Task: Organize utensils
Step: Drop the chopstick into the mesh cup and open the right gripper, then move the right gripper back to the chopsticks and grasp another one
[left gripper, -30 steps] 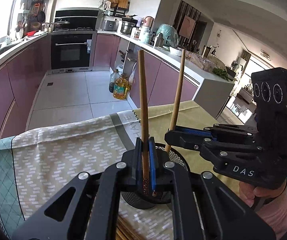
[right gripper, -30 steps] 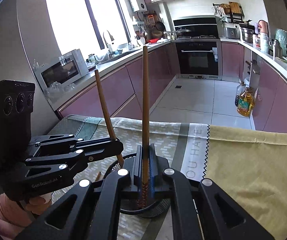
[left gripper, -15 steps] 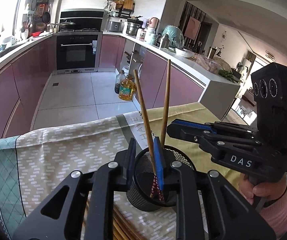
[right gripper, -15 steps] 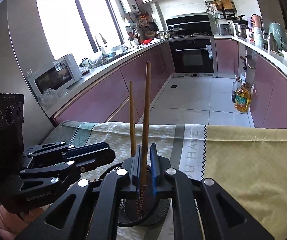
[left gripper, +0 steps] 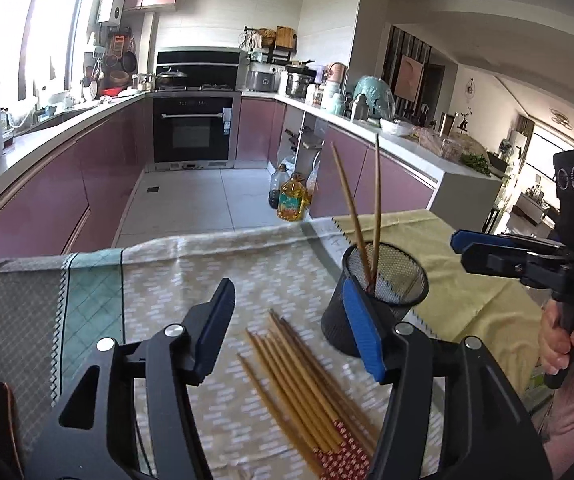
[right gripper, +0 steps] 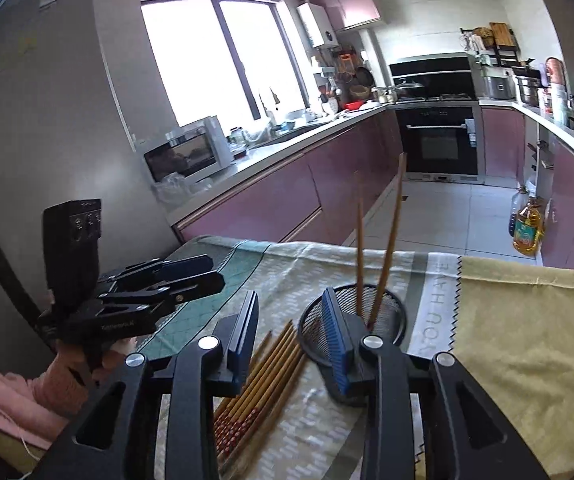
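A black mesh cup point(left gripper: 383, 292) point(right gripper: 387, 314) stands on the patterned cloth with two chopsticks point(left gripper: 353, 208) point(right gripper: 393, 232) leaning upright inside it. A bundle of several chopsticks point(left gripper: 307, 384) point(right gripper: 263, 376) lies flat on the cloth left of the cup. My left gripper point(left gripper: 291, 320) point(right gripper: 213, 272) hangs above that bundle, its jaws opening with nothing between the pads. My right gripper point(right gripper: 289, 332) point(left gripper: 463, 250) sits just near of the cup, jaws also opening, and it holds nothing. Neither gripper touches a chopstick.
The patterned cloth point(left gripper: 191, 280) covers the table's left part and a yellow cloth point(right gripper: 527, 340) its right part. Beyond the far table edge lies the kitchen floor with oil bottles point(left gripper: 293, 202). A person's hands point(left gripper: 555, 344) point(right gripper: 63, 380) grip both handles.
Both grippers let go of their chopsticks, which now stand in the cup. Both drew back from the cup, the left one swinging left over the bundle, and both jaws widened.
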### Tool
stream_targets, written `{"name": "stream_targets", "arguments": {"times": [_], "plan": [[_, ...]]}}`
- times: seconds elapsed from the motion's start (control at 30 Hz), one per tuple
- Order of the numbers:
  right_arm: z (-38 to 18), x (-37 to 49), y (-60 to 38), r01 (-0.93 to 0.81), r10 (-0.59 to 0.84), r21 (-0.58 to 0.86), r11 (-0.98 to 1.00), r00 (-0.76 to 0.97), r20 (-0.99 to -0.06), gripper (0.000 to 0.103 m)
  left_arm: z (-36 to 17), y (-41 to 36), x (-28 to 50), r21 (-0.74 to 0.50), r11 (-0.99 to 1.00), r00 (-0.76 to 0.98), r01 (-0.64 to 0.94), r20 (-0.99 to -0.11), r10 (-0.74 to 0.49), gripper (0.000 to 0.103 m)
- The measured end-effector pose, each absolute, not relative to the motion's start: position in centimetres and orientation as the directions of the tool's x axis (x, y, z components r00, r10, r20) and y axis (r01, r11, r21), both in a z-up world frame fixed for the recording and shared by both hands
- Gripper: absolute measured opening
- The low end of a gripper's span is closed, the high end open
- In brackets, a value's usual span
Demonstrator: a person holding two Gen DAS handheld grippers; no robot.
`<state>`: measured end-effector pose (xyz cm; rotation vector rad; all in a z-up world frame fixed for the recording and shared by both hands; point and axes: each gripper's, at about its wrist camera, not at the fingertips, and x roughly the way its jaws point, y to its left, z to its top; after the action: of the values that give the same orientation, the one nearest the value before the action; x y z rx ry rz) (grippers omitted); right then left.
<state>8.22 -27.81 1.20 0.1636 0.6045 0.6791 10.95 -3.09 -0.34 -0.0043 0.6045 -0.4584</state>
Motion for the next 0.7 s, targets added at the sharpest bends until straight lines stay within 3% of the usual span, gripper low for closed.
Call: {"name": "stream_targets", "arguments": {"times": [0.2,0.4,0.7], "plan": [[-4.2,8.2,-24.5,-0.524,0.603,0.334,0.783,0.511,-0.612,0.031,-6.0,-1.8,9.6,-0.122,0.919,0.656,0.375,-0.666,-0.356,0.056],[-8.6,9.1,-22.4,-0.451,0.500,0.287,0.845,0.477,-0.723,0.031,-9.7,-1.8,9.4,-0.120,0.926,0.605,0.358,-0.726,-0.328,0.056],[-9.4,9.1,-21.4,-0.418,0.457,0.259,0.871,0.493,-0.740,0.031,-11.4,-2.8,9.4,-0.083,0.929,0.576,0.360,-0.764,-0.291,0.053]]}}
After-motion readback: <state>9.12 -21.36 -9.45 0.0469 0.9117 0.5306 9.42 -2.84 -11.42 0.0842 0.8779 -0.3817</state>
